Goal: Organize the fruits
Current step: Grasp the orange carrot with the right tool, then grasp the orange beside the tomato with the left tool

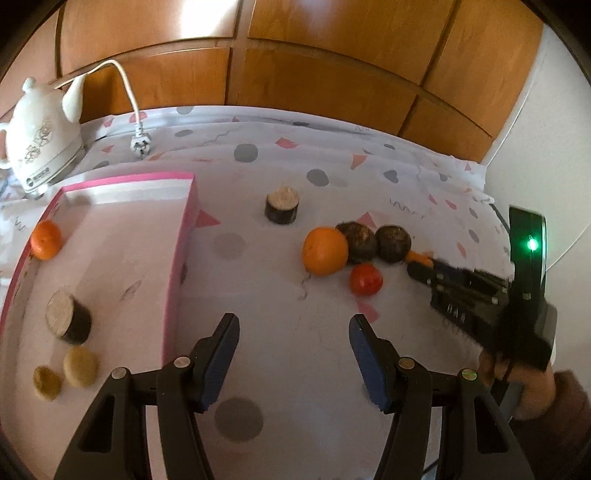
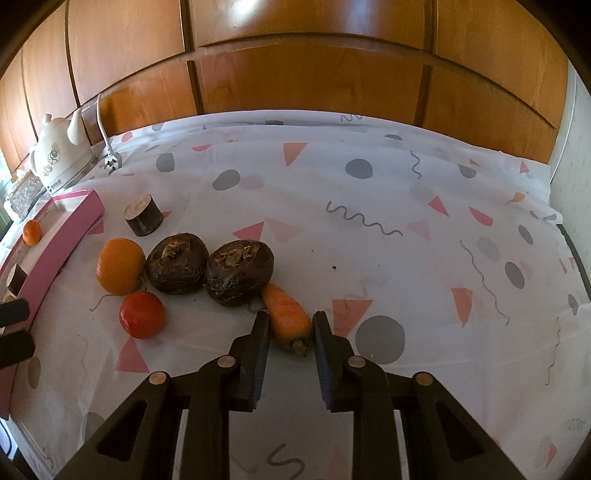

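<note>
Carrot (image 2: 290,314), near right of the beets (image 2: 239,272), is clamped between the right gripper (image 2: 290,325) pads; a lift toward the far-left pink tray (image 1: 177,258) is called for next. Left gripper (image 1: 291,325) is held apart, empty.

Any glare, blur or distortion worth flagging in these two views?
Left wrist view: heavy fisheye bowing, glare on the wooden panels, right tool and its hand motion-blurred. Right wrist view: sharper, same bowing, glare patch on the panels, carrot crisp.

Pink box (image 2: 55,236) cut off at left; right gripper (image 1: 419,263) blurred
</note>
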Demonstrator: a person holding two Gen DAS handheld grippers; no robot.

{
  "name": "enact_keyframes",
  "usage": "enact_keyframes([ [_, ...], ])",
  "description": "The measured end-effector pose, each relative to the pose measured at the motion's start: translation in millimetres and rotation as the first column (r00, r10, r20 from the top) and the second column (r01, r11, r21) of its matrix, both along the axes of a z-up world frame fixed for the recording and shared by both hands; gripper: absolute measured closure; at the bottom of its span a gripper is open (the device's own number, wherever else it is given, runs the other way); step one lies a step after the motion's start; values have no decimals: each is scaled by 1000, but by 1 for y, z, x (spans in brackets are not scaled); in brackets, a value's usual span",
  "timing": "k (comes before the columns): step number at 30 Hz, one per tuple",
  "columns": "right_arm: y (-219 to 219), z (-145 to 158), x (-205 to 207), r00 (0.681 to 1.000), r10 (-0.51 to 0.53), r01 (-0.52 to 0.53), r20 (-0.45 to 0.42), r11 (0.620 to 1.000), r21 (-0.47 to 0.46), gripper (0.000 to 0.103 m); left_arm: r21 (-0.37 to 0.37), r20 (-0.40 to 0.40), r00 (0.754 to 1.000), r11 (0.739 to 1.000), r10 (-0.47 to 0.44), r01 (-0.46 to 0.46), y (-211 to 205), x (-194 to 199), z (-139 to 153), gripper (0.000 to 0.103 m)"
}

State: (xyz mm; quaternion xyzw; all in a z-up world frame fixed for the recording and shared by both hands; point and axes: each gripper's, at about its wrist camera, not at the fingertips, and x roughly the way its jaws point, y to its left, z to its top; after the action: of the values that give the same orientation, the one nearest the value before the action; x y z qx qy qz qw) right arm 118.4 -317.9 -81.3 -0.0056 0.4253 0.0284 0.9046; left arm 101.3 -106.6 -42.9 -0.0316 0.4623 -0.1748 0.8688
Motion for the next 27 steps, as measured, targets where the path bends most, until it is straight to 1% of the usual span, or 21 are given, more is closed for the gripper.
enact_keyframes([
  [4,-2,0,-2,1000,1,-1,3,1000,4,79,-9,3,1000,1000,-2,2,-10,16,1,41],
  [8,-3,0,-2,1000,1,-1,7,1000,11,79,-31,-13,1000,999,4,-4,-18,34,0,41],
  [19,0,0,-4,1000,-2,2,15,1000,-7,79,-9,-42,999,1000,2,-2,-43,65,-12,41],
  [22,0,0,-4,1000,-3,3,16,1000,-6,79,-2,-66,998,1000,13,-13,-46,75,-20,41],
  [23,0,0,-4,1000,-3,3,16,1000,-6,79,-4,-79,997,1000,16,-17,-46,78,-24,42],
  [24,0,0,-4,1000,-3,3,16,1000,-6,79,-6,-90,996,1000,18,-18,-46,80,-27,50],
  [25,0,0,-4,1000,-3,3,16,1000,-5,79,-13,-99,995,1000,14,-15,-45,82,-30,56],
  [26,0,0,-4,1000,-3,3,16,1000,-5,79,-41,-107,994,999,1,-6,-44,83,-31,60],
  [27,0,0,-4,1000,-4,4,16,1000,-5,79,-54,-105,994,999,-6,1,-44,82,-31,65],
])
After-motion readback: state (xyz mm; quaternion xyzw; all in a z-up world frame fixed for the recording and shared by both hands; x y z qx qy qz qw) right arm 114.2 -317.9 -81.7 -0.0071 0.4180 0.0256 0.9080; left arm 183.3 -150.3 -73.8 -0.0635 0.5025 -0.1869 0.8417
